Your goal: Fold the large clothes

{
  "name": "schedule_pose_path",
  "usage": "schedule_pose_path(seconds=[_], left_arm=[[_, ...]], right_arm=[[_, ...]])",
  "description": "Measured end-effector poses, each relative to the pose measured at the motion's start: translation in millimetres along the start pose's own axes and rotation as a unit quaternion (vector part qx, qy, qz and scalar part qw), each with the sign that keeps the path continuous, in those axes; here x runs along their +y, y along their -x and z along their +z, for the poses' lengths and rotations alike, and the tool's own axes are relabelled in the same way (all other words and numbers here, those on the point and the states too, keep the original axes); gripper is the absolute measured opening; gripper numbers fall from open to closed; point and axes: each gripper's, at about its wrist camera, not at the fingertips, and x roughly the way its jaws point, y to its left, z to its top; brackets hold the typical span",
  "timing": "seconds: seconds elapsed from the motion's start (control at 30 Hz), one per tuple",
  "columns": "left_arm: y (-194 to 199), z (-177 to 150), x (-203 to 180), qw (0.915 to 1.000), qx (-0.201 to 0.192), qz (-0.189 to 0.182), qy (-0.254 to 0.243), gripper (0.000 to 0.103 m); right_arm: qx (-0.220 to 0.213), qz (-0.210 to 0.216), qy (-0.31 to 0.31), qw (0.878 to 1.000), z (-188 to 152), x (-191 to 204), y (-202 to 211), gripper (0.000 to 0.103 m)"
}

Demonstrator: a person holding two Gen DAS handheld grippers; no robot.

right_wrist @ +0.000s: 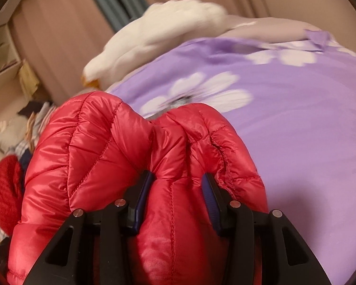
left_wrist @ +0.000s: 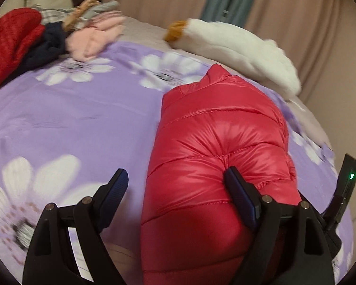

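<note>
Right wrist view: the right gripper (right_wrist: 178, 190) is clenched on a thick fold of the red down jacket (right_wrist: 102, 147), both pads pressed into the quilted fabric at lower centre of the frame. The jacket bulges up and around the fingers, above the purple floral bedspread (right_wrist: 296, 130) that fills the right half.

Left wrist view: the left gripper (left_wrist: 175, 190) stands wide and released. Its right-hand pad touches or nearly touches the jacket's side at lower centre-right; motion blur makes the contact uncertain. The other pad hangs over bare bedspread. The jacket lies here as a narrow bundle running from lower centre up to centre right, with a white plush toy (left_wrist: 237, 47) beyond it and a pile of other clothes (left_wrist: 47, 40) at upper left.

Judgement: the jacket is mid-fold, already doubled lengthwise, carried by one gripper. The next move calls for the left gripper to take a second hold, so that the bundle can be laid flat and folded across.
</note>
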Motion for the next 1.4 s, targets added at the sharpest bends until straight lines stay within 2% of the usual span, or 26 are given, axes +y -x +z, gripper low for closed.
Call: schedule_pose_path(seconds=[0.07, 0.2, 0.27, 0.33, 0.4, 0.57, 0.67, 0.8, 0.87, 0.97, 1.03, 1.13, 1.2, 1.27, 1.3, 1.33, 1.37, 1.4], left_arm=[[-6, 4, 16, 0.9999, 0.005, 0.006, 0.015, 0.085], [-16, 5, 33, 0.9971, 0.032, -0.035, 0.059, 0.087], [-12, 2, 25, 0.9988, 0.017, -0.020, 0.041, 0.087], [-6, -2, 10, 0.9997, -0.017, 0.020, 0.002, 0.087], [-6, -4, 3, 0.9984, -0.034, 0.041, -0.019, 0.087], [-23, 4, 21, 0.9998, 0.006, 0.013, 0.014, 0.088], [-17, 9, 17, 0.9995, 0.014, 0.027, -0.011, 0.088], [-6, 12, 14, 0.9988, 0.022, 0.024, -0.037, 0.089], [2, 14, 23, 0.9991, 0.035, 0.008, -0.022, 0.089], [16, 20, 43, 0.9960, 0.073, -0.048, 0.018, 0.088], [26, 27, 59, 0.9905, 0.091, -0.093, 0.044, 0.091], [34, 35, 80, 0.9830, 0.095, -0.135, 0.080, 0.099], [28, 37, 85, 0.9779, 0.110, -0.156, 0.084, 0.103], [11, 34, 86, 0.9720, 0.152, -0.153, 0.094, 0.103], [-1, 30, 84, 0.9668, 0.177, -0.159, 0.093, 0.103], [-8, 26, 81, 0.9620, 0.187, -0.174, 0.097, 0.103], [-13, 22, 79, 0.9550, 0.192, -0.197, 0.111, 0.103], [-17, 20, 78, 0.9471, 0.195, -0.221, 0.127, 0.103]], right_arm=[[0.002, -0.010, 0.022, 1.000, -1, 20, -8, 0.045], [0.003, -0.014, 0.027, 1.000, -2, 27, -14, 0.045], [0.005, -0.008, 0.018, 1.000, -2, 23, -16, 0.045], [0.005, -0.012, 0.022, 1.000, -2, 25, -17, 0.045], [0.004, -0.019, 0.026, 0.999, -3, 27, -16, 0.045], [0.008, -0.050, 0.045, 0.998, -4, 37, -17, 0.045], [0.006, -0.082, 0.066, 0.994, -2, 46, -13, 0.045], [0.018, -0.073, 0.038, 0.996, 2, 35, -3, 0.049], [0.025, -0.064, 0.011, 0.998, 3, 30, 1, 0.052], [0.059, -0.040, -0.021, 0.997, 12, 24, 10, 0.059], [0.091, -0.014, -0.040, 0.995, 22, 19, 24, 0.076], [0.091, 0.047, -0.071, 0.992, 27, 14, 51, 0.100], [0.101, 0.075, -0.093, 0.988, 25, 6, 58, 0.101], [0.143, 0.093, -0.122, 0.978, 18, -4, 50, 0.101], [0.167, 0.106, -0.148, 0.969, 10, -10, 43, 0.101], [0.186, 0.128, -0.177, 0.958, 2, -16, 35, 0.101], [0.205, 0.154, -0.209, 0.944, -7, -21, 27, 0.101], [0.230, 0.176, -0.251, 0.923, -21, -27, 14, 0.101]])
